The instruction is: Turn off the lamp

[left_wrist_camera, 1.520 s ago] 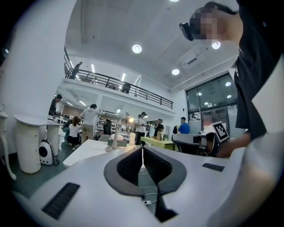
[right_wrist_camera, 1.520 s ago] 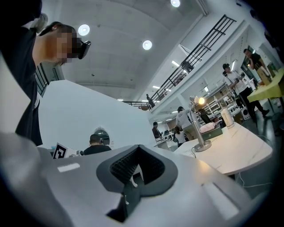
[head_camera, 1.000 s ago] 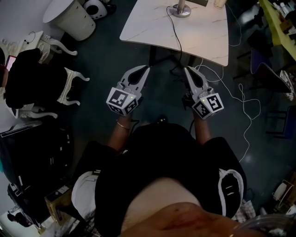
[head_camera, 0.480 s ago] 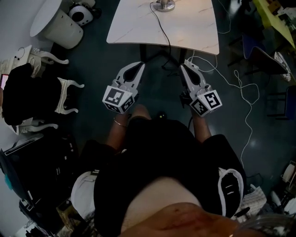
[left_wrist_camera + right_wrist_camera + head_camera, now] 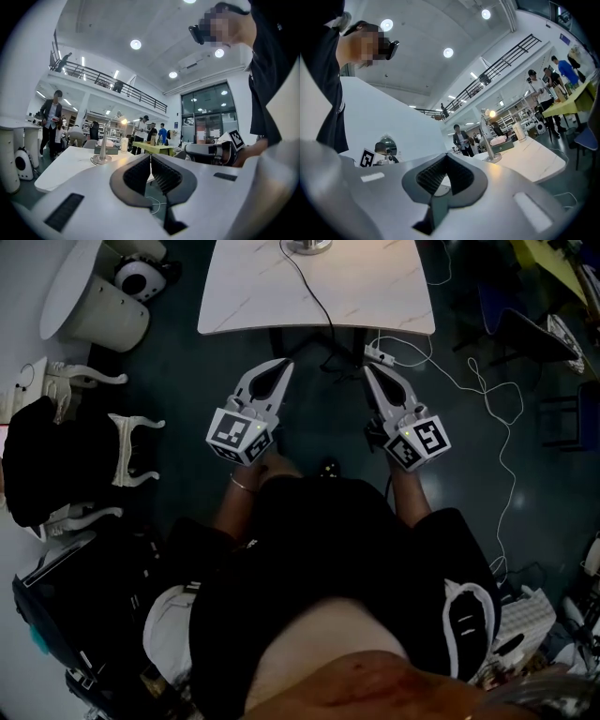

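1. Left gripper (image 5: 284, 364) was shut tight, nothing in it.
2. Right gripper (image 5: 367, 369) same deal, closed and empty.
3. Lamp (image 5: 492, 157) stood lit on the white table (image 5: 375, 296), well ahead of both, untouched.

I logged a white marble-top table (image 5: 375, 296), a round white side table (image 5: 103, 320) left of it, and a carved white chair (image 5: 131, 451) heaped with black cloth (image 5: 47, 460).
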`<state>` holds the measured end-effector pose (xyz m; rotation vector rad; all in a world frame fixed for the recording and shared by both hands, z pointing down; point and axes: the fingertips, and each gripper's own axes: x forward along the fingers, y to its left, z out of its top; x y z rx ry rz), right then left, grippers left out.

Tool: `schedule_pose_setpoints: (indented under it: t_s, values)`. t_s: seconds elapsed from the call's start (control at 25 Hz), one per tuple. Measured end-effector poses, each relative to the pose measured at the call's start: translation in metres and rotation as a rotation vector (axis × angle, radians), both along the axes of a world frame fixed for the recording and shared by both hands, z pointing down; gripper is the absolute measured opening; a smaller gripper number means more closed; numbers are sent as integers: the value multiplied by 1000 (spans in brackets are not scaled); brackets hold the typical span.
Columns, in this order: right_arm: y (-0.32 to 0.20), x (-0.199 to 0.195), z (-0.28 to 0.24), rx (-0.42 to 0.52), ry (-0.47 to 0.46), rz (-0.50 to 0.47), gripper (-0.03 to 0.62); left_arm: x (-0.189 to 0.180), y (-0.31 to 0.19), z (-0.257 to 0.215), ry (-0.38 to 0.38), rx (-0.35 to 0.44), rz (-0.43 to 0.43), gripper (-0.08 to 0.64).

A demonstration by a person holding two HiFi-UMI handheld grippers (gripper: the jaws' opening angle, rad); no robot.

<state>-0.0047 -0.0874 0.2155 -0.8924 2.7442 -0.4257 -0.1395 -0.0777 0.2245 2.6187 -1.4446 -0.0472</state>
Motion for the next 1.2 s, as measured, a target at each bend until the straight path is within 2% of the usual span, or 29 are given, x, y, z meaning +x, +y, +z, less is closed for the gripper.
schedule_pose_setpoints:
  t_s: [0.28, 0.48, 0.96, 1.2]
  values:
    - [-16, -13, 18, -36, 36, 62, 0, -2, -28, 17, 20, -34, 93, 12]
    - [-29, -28, 32, -56, 59, 114, 0, -8, -47, 27, 6, -56, 162, 12]
    - [-77, -58, 88, -102, 123, 171, 2, -18, -86, 69, -21, -100, 215, 12]
    - [-99, -62, 124, -135, 200, 212, 9, -14, -95, 92, -9, -117, 240, 12]
